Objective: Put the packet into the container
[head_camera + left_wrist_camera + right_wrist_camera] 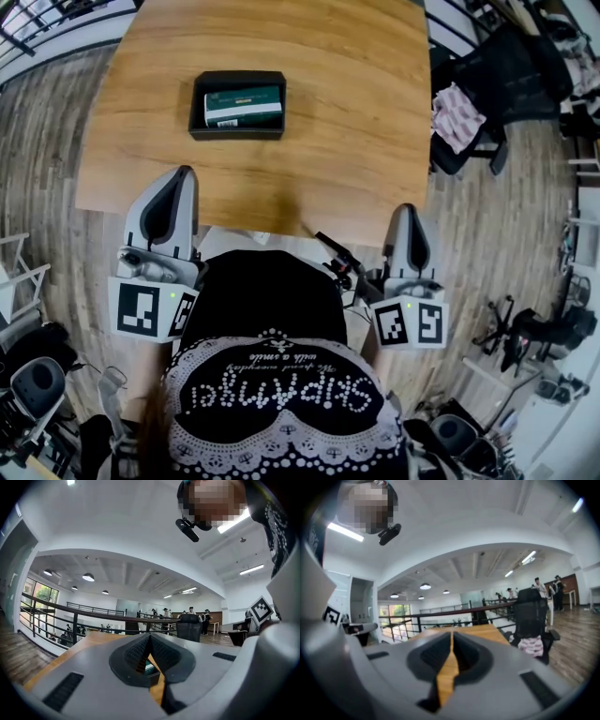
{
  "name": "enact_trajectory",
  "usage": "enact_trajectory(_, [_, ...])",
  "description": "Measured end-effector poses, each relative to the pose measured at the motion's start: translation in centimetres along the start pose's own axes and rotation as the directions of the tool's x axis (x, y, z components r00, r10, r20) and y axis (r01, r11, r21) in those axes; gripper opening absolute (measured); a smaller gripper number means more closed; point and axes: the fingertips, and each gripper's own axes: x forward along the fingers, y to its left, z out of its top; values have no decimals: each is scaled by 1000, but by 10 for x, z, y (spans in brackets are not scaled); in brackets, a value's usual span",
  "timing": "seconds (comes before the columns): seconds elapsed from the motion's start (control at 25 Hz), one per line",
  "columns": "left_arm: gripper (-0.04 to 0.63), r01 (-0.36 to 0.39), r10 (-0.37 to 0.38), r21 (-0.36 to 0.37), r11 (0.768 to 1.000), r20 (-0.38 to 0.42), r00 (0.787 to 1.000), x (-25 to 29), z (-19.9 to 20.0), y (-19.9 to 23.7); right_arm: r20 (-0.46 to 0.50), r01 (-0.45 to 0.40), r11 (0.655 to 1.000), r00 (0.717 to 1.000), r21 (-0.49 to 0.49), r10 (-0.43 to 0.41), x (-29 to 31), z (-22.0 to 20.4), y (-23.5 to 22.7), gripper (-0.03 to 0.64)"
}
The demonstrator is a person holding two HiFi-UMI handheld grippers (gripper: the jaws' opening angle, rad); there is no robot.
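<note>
Two closed, empty claws: left claw (183,173), right claw (406,209); packet (243,105) already inside container (238,134), ahead of left claw; likely finished, keep clear.

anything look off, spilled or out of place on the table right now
Nothing stands out. The packet lies flat inside the black container, which sits upright on the wooden table. No spill or damage shows.

Wooden table (356,112) carries one black container (239,133) (packet (243,105) inside).
</note>
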Motion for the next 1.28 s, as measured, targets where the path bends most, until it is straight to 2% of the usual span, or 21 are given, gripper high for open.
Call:
enact_trajectory(0.2, [32, 12, -11, 17, 1000, -26, 1000, -2, -18, -6, -18, 5, 1000, 1000, 14, -5, 0, -8, -1, 40])
enact_trajectory(0.52, [32, 33, -29, 33, 999, -93, 995, -2, -27, -7, -72, -7, 999, 997, 37, 10, -4, -23, 6, 40])
enact_trajectory(0.88, [32, 48, -46, 37, 998, -64, 997, 10, -18, -8, -71, -11, 1000, 997, 21, 12, 2, -22, 2, 40])
enact_trajectory(1.28, [34, 83, -80, 44, 996, -75, 994, 16, -17, -16, -80, 2, 1000, 997, 1, -2, -1, -20, -4, 40])
